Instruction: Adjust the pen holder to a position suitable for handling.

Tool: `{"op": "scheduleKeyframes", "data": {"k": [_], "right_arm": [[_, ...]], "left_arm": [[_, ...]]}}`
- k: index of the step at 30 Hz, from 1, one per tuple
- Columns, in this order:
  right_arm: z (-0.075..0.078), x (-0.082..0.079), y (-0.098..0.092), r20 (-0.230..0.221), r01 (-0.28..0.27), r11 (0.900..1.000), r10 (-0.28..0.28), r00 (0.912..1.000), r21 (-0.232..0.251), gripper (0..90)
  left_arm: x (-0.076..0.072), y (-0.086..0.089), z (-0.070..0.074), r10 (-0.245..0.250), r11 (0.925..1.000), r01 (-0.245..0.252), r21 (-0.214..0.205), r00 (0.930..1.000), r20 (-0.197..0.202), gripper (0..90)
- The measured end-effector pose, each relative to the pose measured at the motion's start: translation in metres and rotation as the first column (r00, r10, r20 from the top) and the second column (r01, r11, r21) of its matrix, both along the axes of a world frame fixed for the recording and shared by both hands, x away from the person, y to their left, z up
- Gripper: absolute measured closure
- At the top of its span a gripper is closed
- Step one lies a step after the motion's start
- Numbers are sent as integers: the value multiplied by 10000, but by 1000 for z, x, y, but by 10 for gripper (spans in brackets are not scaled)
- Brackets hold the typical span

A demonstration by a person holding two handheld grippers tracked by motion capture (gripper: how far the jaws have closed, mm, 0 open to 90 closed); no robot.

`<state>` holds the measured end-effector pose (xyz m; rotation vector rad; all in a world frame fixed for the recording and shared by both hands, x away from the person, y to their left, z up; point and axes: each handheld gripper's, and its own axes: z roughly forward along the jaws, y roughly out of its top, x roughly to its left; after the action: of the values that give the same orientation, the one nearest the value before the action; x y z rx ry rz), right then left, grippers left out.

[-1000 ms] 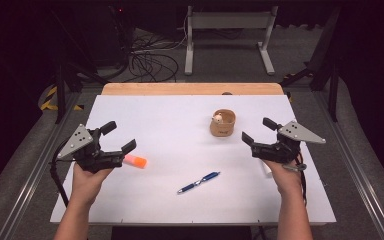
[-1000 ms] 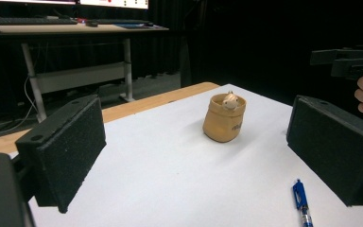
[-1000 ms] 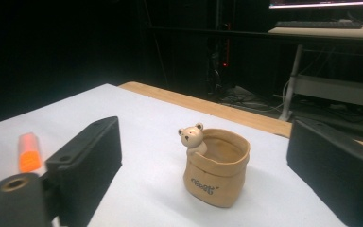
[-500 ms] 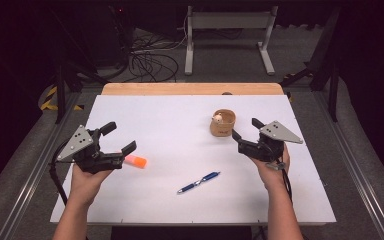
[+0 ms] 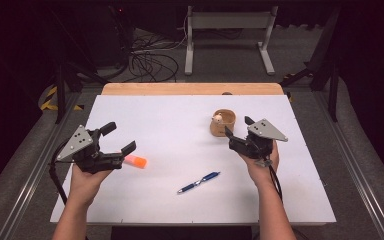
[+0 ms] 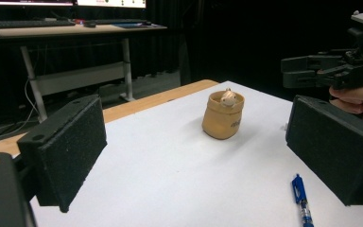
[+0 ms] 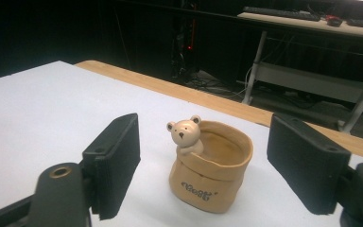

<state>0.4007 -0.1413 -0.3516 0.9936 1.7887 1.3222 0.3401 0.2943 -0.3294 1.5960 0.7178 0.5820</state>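
Right gripper [image 5: 236, 129], jaws closing with nothing between them, sits just beside tan bear cup [image 5: 223, 123]; blue pen [image 5: 198, 182] nearer the person

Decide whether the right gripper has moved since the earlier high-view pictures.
Yes. The right gripper has moved leftward toward the bear cup, which has stayed put; its jaws have just been closing, with nothing between them.

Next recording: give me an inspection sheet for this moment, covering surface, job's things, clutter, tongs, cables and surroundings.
Surface: white tabletop, wooden strip along far edge.
Job's things: tan bear pot upright, empty inside, bear figure on its rim.
Clutter: blue pen near the middle; orange marker by the left tongs.
Tongs: right tongs open, jaws closing in either side of the pot, no contact; left tongs open, empty.
Cables: loose coil on floor behind table.
Surroundings: dark room, desk frame.
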Motion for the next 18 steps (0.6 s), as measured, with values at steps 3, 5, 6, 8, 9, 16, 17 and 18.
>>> {"op": "scheduleKeyframes", "data": {"k": [3, 5, 6, 8, 9, 16, 17, 18], "right_arm": [[-1, 2, 6, 20, 36, 9998, -35, 10000, -196, 289], [-1, 4, 9, 21, 50, 9996, -49, 10000, -266, 299], [-2, 4, 11, 32, 57, 9996, -56, 10000, -291, 303], [-2, 5, 13, 53, 58, 9993, -57, 10000, -358, 308], [-2, 7, 16, 57, 83, 9990, -80, 10000, -451, 320], [-3, 14, 25, 42, 68, 9978, -65, 10000, -666, 347], [-4, 17, 28, 21, 87, 9975, -86, 10000, -697, 356], [-4, 17, 28, 21, 87, 9975, -86, 10000, -697, 356]], "left_arm": [[0, 0, 0, -13, 10000, 13, -15, 10000, -7, 64], [0, 0, 0, -36, 10000, 36, -14, 10000, -12, 64], [0, 0, 0, -43, 10000, 43, 7, 10000, -5, 64], [0, 0, 0, -63, 10000, 63, 26, 10000, -9, 64], [0, -1, 0, -66, 10000, 66, -1, 10000, -47, 64], [0, -1, -1, -88, 10000, 88, 14, 9999, -62, 64], [0, -1, -1, -97, 9999, 97, 26, 9999, -69, 64], [1, -1, -1, -106, 9999, 106, 68, 9999, -44, 64]]}}
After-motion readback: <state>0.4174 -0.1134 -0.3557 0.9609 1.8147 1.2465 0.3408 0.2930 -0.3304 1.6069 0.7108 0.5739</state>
